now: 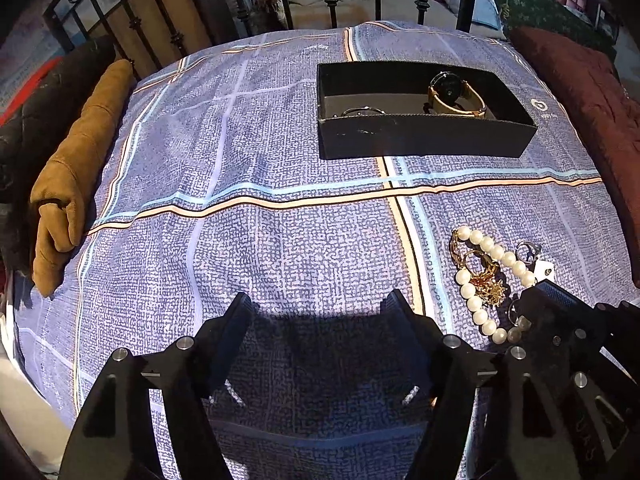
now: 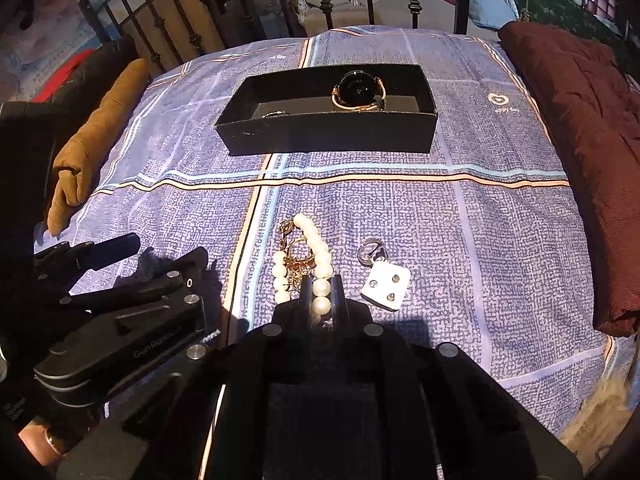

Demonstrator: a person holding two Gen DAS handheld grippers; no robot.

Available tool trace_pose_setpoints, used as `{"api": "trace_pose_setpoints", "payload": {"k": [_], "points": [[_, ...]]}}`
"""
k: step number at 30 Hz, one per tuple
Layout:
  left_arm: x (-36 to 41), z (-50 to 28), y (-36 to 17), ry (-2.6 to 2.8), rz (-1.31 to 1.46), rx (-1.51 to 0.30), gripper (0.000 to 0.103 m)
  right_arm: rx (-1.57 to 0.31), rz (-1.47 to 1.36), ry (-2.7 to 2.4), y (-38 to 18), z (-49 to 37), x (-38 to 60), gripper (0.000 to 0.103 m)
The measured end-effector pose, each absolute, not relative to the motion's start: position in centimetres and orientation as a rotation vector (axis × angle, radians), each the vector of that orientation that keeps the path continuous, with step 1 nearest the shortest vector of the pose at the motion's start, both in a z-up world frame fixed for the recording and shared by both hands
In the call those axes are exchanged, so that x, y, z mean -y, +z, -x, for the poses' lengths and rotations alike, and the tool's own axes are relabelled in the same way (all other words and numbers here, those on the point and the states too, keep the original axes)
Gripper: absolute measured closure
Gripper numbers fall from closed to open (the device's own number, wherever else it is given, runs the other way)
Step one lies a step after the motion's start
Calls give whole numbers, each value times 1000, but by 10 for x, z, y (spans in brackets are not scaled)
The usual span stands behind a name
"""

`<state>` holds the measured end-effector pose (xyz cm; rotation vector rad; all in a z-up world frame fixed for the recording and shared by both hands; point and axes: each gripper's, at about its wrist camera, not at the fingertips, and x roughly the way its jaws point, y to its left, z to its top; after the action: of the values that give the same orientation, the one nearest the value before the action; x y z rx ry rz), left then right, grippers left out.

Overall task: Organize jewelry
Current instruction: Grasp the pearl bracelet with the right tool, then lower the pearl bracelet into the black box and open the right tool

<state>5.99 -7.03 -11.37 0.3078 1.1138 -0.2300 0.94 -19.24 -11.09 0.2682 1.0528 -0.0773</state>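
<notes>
1. Jewelry partly sorted: black box [image 2: 328,136] at the far centre of the blue bedspread [image 2: 480,220], holding a gold-strapped watch [image 2: 359,91] toward its right end and what looks like a thin bangle [image 1: 362,111] toward its left, though only an edge shows above the wall.
2. Left to sort, in a near cluster: pearl bracelet [image 2: 320,264], gold chain pieces [image 1: 486,276] tangled inside its loop, silver ring [image 2: 370,251] just right of the pearls, white earring card [image 2: 386,284] touching the ring's near side.
3. Right gripper [image 2: 321,298] clenched on the near end of the pearl bracelet, one or two pearls pinched between narrowly set jaws; strand lying on the cloth, not yet lifted.
4. Left gripper [image 1: 320,312] released, jaws spread wide over bare bedspread, left of the cluster, holding nothing.
5. Progress judged under half: two pieces boxed, four or so outside. Next step likely carrying the pearls far to the box; risk of the chain snagging and dragging along.
</notes>
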Motion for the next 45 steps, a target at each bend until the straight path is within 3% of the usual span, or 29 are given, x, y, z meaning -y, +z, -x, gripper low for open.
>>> {"api": "trace_pose_setpoints", "payload": {"k": [8, 19, 25, 33, 36, 41, 45], "points": [[59, -68, -81, -231, -229, -1065, 35, -941, -239, -54, -55, -8, 185, 93], [87, -121, -19, -215, -190, -940, 35, -837, -194, -96, 1, -71, 201, 93], [108, -167, -22, -168, -209, -935, 35, -836, -184, -142, -2, -118, 221, 93], [120, -199, -61, -144, -248, -994, 34, -920, -182, -153, -49, -161, 236, 92], [119, -202, -74, -129, -259, -1011, 30, -946, -179, -170, -64, -165, 240, 79], [109, -205, -77, -115, -234, -1026, 26, -942, -196, -211, -68, -160, 249, 41], [106, -197, -66, -119, -239, -1002, 22, -921, -184, -231, -58, -150, 248, 37]]}}
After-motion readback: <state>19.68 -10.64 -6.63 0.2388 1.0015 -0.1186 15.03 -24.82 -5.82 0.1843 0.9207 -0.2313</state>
